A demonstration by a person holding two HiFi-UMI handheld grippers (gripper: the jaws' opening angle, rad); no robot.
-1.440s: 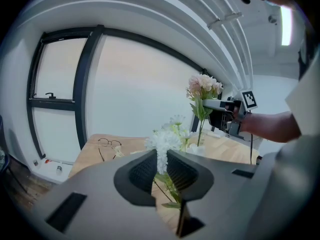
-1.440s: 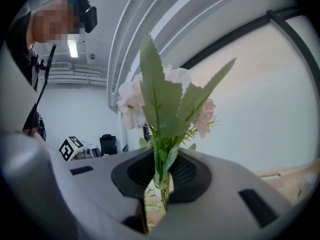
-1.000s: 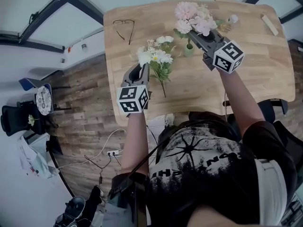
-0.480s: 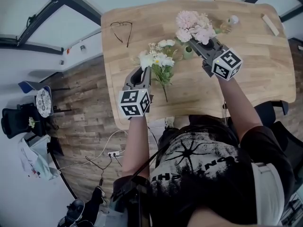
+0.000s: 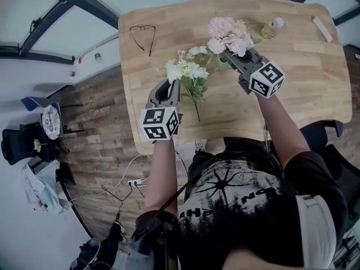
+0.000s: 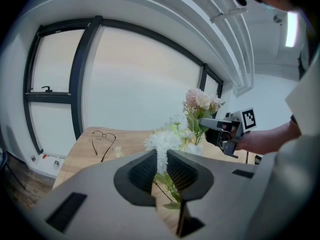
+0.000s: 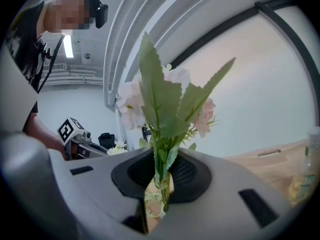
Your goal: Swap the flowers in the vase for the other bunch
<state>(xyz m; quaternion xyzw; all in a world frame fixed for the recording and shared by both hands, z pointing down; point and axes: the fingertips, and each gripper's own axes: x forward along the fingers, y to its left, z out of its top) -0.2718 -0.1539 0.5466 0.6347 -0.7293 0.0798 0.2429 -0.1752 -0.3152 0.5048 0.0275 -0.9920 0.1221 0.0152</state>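
My right gripper is shut on the stems of a pink bunch of flowers, held upright over the wooden table. In the right gripper view the green stems run down between the jaws to a small pale vase right beneath. From the head view the vase is mostly hidden by blooms. My left gripper is shut on the stems of a white bunch, held above the table's left half. The white blooms rise just beyond its jaws.
Spectacles lie at the table's far left. A small bottle and a wooden block sit at the far right. The table's near edge runs close to the person's body; wood floor and cables lie to the left.
The right gripper has sunk with the pink bunch, bringing its stems down over the vase. The left gripper and the white bunch have stayed about where they were.
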